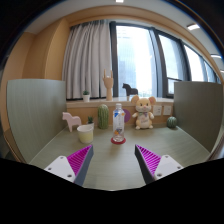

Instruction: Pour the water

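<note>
Tongs (106, 162) wide open, empty. Clear plastic water bottle with red base (118, 124) upright on grey-green surface (110, 170), beyond fingers, pale cup (86, 133) just left. Risks: off-centre grasp tips bottle; bottle knocks cup; pour overshoots.

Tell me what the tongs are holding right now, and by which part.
Nothing. The tongs are open and empty; the water bottle stands beyond them on the table.

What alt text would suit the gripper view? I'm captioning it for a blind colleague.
The open tongs hover above a grey-green table, holding nothing. Ahead of them stand a clear bottle on a red base and a pale cup. A plush mouse sits behind, before a curtained window.
</note>
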Available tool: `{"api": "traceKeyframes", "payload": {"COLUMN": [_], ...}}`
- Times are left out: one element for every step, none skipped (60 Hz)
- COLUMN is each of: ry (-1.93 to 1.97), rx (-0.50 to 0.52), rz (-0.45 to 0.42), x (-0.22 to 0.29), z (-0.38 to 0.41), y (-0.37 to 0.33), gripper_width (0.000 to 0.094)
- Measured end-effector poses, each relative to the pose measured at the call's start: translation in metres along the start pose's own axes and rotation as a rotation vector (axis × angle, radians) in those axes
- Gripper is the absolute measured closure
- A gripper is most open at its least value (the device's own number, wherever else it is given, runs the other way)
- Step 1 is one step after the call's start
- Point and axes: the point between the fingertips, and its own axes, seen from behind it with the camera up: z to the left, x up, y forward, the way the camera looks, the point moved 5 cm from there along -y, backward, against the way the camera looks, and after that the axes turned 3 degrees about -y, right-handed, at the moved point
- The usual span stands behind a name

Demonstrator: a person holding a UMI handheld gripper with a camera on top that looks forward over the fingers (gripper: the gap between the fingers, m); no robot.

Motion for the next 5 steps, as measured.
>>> {"api": "traceKeyframes", "payload": {"ry": [-0.002, -0.002, -0.002, -0.001, 0.000], "rx": [-0.002, -0.002, -0.001, 0.001, 0.002], "rz": [0.000, -0.002, -0.003, -0.004, -0.008], "x": [0.0008, 0.0016, 0.0024, 0.0032, 0.0025], "z": [0.0002, 0.0007, 0.0011, 0.0015, 0.0018], "y": [-0.0013, -0.0025, -0.0038, -0.0049, -0.0067], "gripper_width": [0.0083, 0.0085, 0.0084, 0.0084, 0.0085]}}
